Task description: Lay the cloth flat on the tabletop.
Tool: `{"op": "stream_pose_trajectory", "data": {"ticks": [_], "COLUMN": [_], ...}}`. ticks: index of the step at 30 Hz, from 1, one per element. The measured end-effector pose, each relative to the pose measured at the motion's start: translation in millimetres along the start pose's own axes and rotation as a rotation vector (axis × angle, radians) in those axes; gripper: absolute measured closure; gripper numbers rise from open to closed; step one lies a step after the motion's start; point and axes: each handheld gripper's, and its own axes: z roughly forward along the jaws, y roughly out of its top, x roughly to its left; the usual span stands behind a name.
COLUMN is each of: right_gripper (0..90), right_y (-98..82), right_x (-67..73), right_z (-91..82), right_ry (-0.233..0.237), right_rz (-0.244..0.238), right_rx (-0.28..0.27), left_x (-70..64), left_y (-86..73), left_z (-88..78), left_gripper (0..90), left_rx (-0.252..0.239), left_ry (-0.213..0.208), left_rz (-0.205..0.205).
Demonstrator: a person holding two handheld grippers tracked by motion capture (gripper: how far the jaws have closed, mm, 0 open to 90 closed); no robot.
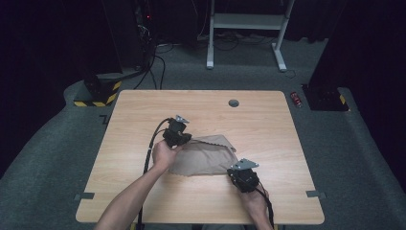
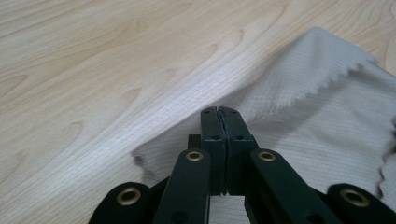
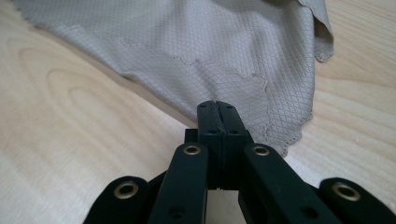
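Right gripper [image 1: 238, 171]: nearest; jaws pressed together at the cloth's near right corner, clamping its edge.
Left gripper [image 1: 182, 140]: farther, at the cloth's left corner; jaws clenched on a lifted fold.
Cloth [image 1: 206, 155]: beige, fine diamond weave, pinked zigzag edges [image 3: 280, 135]; lies mid-table between the grippers, partly folded over itself.
Table [image 1: 268, 124]: pale wood grain; grey round cap [image 1: 233, 103] near the far edge.
Floor beyond: red can [image 1: 296, 99], white frame legs [image 1: 280, 55], yellow-black striped base [image 1: 98, 96].
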Motion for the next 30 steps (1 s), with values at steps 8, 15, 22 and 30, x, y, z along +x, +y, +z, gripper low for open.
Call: {"op": "stream_pose_trajectory", "data": {"ticks": [8,15,22,30], "right_gripper": [89.7,84.7,77.3,74.7], "right_y": [-10.2,-10.0,-10.8,-5.7], "right_x": [3.5,-3.3,-20.0,-6.2], "right_z": [-12.6,-20.3,-25.1,-13.2], "right_ry": [0.024,0.016,-0.015,0.034], "right_rz": [-0.01,0.038,0.097,0.052], "right_rx": [0.003,-0.042,-0.057,-0.053], "left_x": [21.2,30.7,13.9,-33.6], "left_y": [-5.9,-11.2,-34.3,-71.2], "left_z": [15.1,15.3,-10.4,-16.8], "left_gripper": [86.1,62.7,56.9,54.9], "left_rx": [0.014,0.029,0.015,0.037], "left_ry": [0.094,0.107,0.033,-0.096], "left_rz": [-0.059,-0.107,-0.027,0.07]}}
